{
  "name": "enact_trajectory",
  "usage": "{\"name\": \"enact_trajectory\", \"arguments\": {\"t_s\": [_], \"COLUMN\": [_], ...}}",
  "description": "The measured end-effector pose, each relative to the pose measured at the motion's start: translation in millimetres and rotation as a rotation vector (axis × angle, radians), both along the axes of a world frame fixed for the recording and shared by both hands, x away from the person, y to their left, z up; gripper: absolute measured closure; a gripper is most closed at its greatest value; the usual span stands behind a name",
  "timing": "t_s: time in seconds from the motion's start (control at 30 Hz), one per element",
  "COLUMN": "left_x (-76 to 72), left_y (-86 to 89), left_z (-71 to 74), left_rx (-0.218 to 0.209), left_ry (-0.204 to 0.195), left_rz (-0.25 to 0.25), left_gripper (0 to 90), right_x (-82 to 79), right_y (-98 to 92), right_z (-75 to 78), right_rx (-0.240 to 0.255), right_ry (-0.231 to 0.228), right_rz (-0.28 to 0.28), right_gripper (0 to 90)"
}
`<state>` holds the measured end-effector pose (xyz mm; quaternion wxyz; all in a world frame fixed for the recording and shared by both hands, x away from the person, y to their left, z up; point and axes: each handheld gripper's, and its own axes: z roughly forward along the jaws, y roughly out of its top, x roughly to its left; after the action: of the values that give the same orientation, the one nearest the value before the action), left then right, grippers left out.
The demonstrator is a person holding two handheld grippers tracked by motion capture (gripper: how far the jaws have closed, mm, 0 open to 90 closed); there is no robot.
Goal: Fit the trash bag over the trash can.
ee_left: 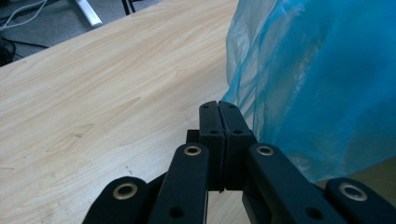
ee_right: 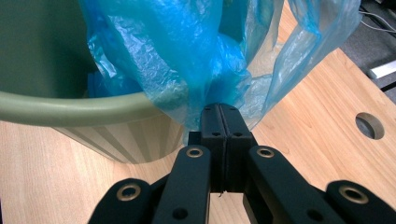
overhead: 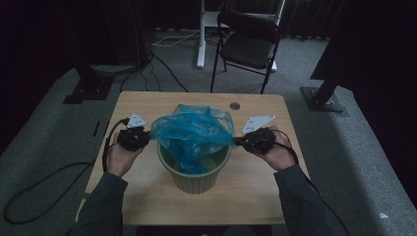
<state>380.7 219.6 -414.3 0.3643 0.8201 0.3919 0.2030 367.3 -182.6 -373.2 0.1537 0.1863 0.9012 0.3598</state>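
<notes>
Your sleeves are coming in from the near edge of the tabletop (overhead: 147, 103), and you are holding a gripper on either side of the green bin (overhead: 194, 172) standing in the middle. Left gripper (overhead: 142, 139) fingers (ee_left: 211, 122) are pressed fully together at the left edge of the blue bag (overhead: 193, 132); whether they are pinching the film or only touching it, I cannot tell. Right gripper (overhead: 239, 141) fingers (ee_right: 212, 123) are also fully closed, and they are gripping a gathered fold of the bag just outside the bin's right rim (ee_right: 70, 112).

Most of the bag is sitting bunched above and inside the bin, not yet spread over the rim. If you are pulling outward with only a thin pinch, the film may be slipping free or tearing. Pulling harder on one side could be tipping or sliding the light bin, or dragging the bag out entirely.
</notes>
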Motion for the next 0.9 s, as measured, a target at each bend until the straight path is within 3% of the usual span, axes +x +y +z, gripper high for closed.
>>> {"name": "enact_trajectory", "arguments": {"t_s": [0.43,0.9], "left_x": [-0.9,-2.8], "left_y": [-4.4,-9.2], "left_z": [-9.3,-18.2], "left_rx": [0.018,0.010], "left_ry": [0.024,0.046], "left_rz": [-0.007,-0.022], "left_gripper": [88.7,88.2], "right_x": [-3.2,-3.9], "right_y": [-7.2,-3.7], "right_z": [-10.8,-18.6], "right_rx": [-0.003,-0.008], "right_ry": [0.026,0.046], "right_rz": [-0.003,0.009], "right_gripper": [89.7,89.7]}}
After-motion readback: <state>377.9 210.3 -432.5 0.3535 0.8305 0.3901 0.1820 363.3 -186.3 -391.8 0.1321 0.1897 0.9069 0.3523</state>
